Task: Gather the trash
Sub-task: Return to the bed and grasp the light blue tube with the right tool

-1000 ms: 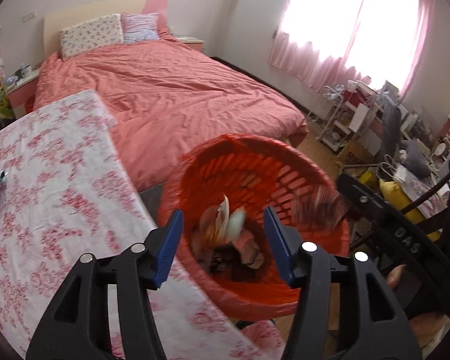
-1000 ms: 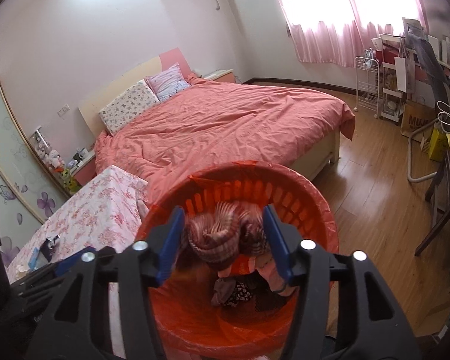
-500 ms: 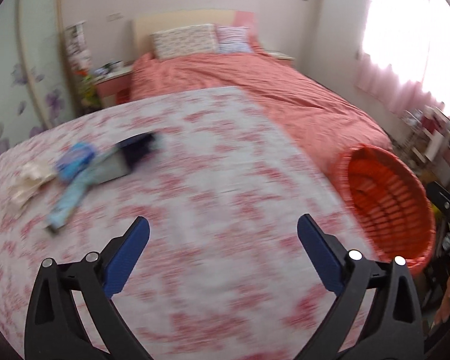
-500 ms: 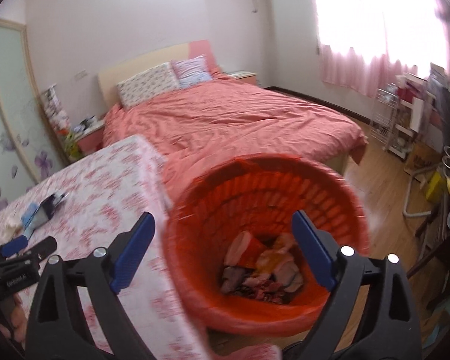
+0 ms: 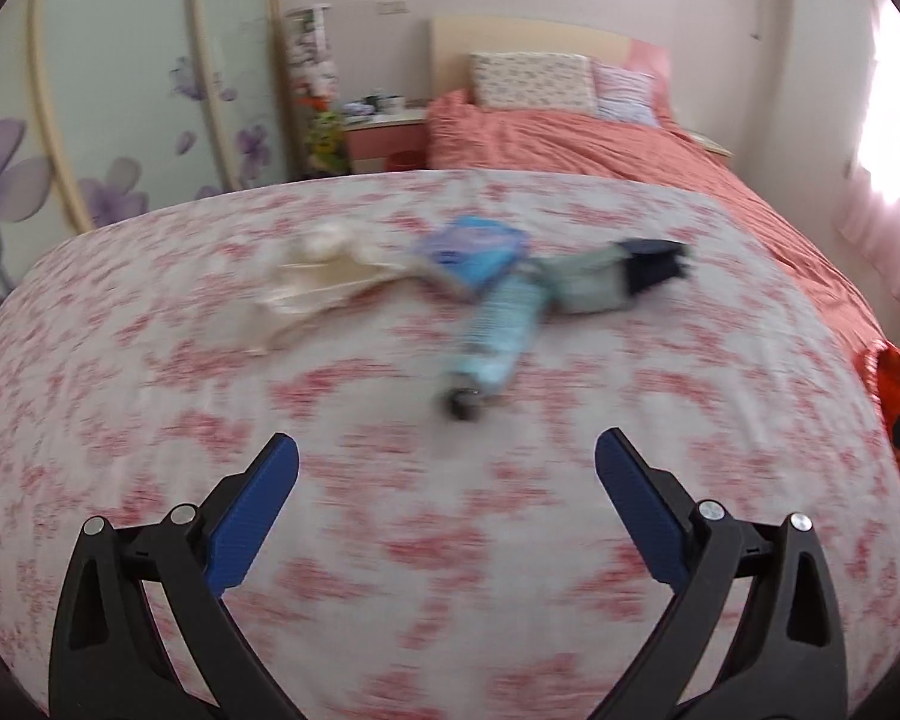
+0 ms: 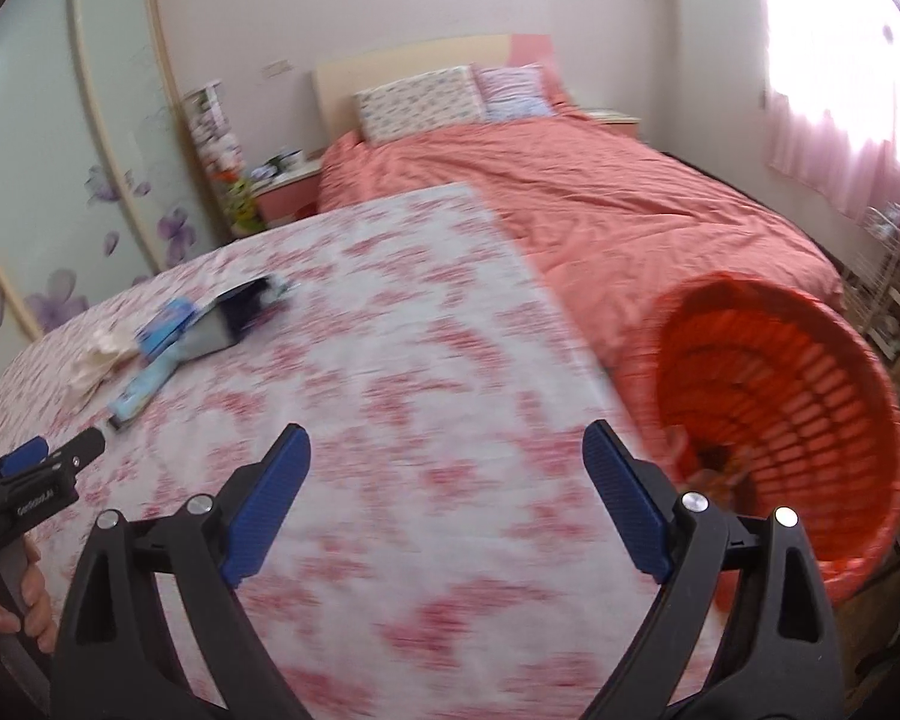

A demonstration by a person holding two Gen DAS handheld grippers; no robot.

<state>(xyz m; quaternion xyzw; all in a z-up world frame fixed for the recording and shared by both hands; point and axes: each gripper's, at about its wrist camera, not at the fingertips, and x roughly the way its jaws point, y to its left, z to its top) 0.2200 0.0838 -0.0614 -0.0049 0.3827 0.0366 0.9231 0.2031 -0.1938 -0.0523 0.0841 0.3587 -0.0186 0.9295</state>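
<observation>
Nearest in the left wrist view, the left gripper (image 5: pixel 447 468) has its blue pads spread wide with nothing between them, over a table (image 5: pixel 390 570) covered in a white cloth with a pink flower print. Nearest in the right wrist view, the right gripper (image 6: pixel 447 468) is likewise spread wide and empty, above the same table near its right edge. At that view's lower left edge a hand (image 6: pixel 27 600) grips the other tool, whose black body carries white lettering too blurred to read.

Further on, toward the table's far left part, lies the trash: a pale blue plastic bottle (image 5: pixel 498 330) on its side, a blue packet (image 5: pixel 471 249) touching it, a grey and dark pouch (image 5: pixel 618 273) to the right, and crumpled cream paper (image 5: pixel 324 270) to the left. Their printing is smeared by blur.

Beside the table's right edge stands an orange slatted basket (image 6: pixel 810 360) with scraps in the bottom. Beyond are a bed (image 6: pixel 600 198) in a coral cover, two pillows (image 6: pixel 420 99), a cluttered nightstand (image 5: pixel 384 120) and wardrobe doors (image 6: pixel 42 150) with purple flowers.
</observation>
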